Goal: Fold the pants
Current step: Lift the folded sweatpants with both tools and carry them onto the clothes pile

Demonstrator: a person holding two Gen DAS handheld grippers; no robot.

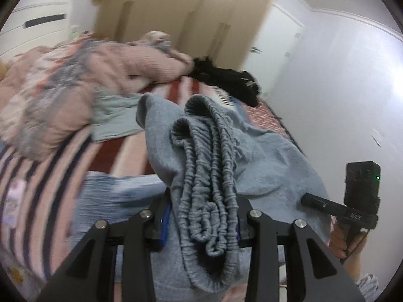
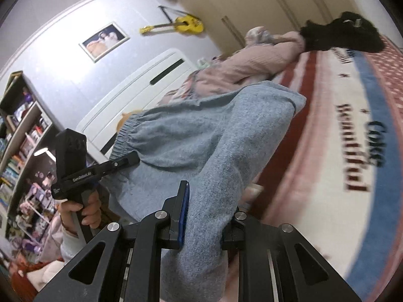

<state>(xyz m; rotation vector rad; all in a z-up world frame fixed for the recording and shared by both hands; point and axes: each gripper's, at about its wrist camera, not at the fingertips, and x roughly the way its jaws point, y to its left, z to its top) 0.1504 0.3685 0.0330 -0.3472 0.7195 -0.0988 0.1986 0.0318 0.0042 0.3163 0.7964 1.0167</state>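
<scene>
The grey-blue knit pants (image 1: 264, 156) hang lifted above the bed, held between both grippers. My left gripper (image 1: 201, 216) is shut on the bunched elastic waistband (image 1: 206, 176), which drapes over its jaws. My right gripper (image 2: 204, 214) is shut on a fold of the pants (image 2: 201, 146), near the leg fabric. In the right wrist view the left gripper (image 2: 131, 159) bites the waistband edge at the left. In the left wrist view the right gripper (image 1: 309, 197) grips the cloth at the right.
A striped bedspread (image 2: 327, 151) with printed words covers the bed. A pink sweater (image 1: 141, 63), a patterned garment (image 1: 42, 95), a light blue cloth (image 1: 113, 115) and a black garment (image 1: 226, 80) lie on it. A bookshelf (image 2: 22, 138) stands at the left.
</scene>
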